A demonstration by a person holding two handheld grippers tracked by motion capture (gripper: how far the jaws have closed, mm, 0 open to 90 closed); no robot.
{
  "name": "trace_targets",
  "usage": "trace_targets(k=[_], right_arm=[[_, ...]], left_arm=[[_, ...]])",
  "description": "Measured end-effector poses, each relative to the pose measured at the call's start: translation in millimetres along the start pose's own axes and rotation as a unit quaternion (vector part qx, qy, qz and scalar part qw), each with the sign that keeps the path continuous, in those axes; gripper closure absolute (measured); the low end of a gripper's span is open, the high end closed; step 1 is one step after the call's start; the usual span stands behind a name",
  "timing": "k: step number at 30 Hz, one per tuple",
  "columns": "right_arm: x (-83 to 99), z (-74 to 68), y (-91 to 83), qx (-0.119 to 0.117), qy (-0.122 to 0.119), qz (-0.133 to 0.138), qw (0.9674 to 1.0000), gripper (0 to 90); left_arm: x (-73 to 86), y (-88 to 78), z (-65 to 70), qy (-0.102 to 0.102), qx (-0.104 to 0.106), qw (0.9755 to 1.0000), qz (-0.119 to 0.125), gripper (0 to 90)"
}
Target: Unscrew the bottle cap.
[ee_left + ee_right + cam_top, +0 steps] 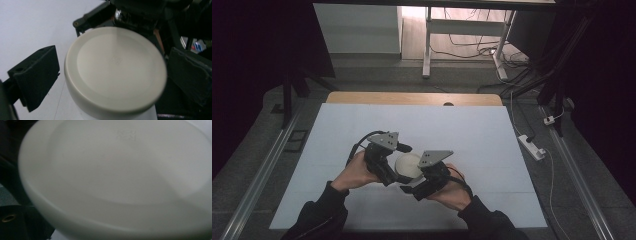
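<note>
At the near edge of the counter, which is covered in a pale blue-white sheet, two dark sleeves come in from the bottom of the high view. The person's left hand and right hand each grip a black tool, and the two tools meet just near of the counter's middle.

The right hand-held gripper lies low at the near-right side of a round off-white plastic container with a smooth lid. In the right gripper view the container sits hard against the lens and blurred, with faint embossed marks near its far rim; one black jaw corner shows at the lower left. Whether these jaws press the container or stand off it cannot be told.

The left hand-held gripper comes in from the container's left. In the left gripper view its jaws stand wide apart, one on each side of the container's lid, with a gap of bare counter between the left jaw and the lid's rim; the right jaw is close to the rim, and contact there cannot be judged. The right tool's dark body shows just beyond the lid.

Farther off, a strip of bare wood runs along the counter's far edge. Beyond it lie grey floor, white desk legs and loose cables, with a white power strip on the floor off the counter's right edge.
</note>
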State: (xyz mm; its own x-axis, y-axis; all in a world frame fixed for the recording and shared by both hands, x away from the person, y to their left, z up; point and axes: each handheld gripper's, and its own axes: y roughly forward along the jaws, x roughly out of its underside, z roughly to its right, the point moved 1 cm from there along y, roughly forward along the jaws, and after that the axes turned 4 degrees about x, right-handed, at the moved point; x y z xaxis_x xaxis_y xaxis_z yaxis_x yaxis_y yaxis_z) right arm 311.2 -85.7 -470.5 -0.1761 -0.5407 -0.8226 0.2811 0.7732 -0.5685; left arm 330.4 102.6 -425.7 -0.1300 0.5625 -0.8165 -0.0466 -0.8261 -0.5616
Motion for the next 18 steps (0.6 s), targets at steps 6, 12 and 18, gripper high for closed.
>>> trace_targets(k=[6, 12, 18], right_arm=[[0.0, -0.4, -0.6, -0.003, 0.000, 0.000, 1.0000, 6.7], [0.9, 2.6, -0.8, 0.011, 0.006, -0.004, 0.9999, 6.7], [3.6, 9.7, 0.0, 0.048, 0.036, -0.010, 0.9982, 6.7]], left_arm=[[1.8, 2.7, 3.8, 0.028, -0.010, 0.9996, 0.001, 7.7], [1.5, 6.4, 3.9, 0.006, -0.037, 0.9993, 0.006, 7.9], [-2.9, 16.7, 7.8, -0.057, -0.105, 0.9927, 0.016, 7.9]])
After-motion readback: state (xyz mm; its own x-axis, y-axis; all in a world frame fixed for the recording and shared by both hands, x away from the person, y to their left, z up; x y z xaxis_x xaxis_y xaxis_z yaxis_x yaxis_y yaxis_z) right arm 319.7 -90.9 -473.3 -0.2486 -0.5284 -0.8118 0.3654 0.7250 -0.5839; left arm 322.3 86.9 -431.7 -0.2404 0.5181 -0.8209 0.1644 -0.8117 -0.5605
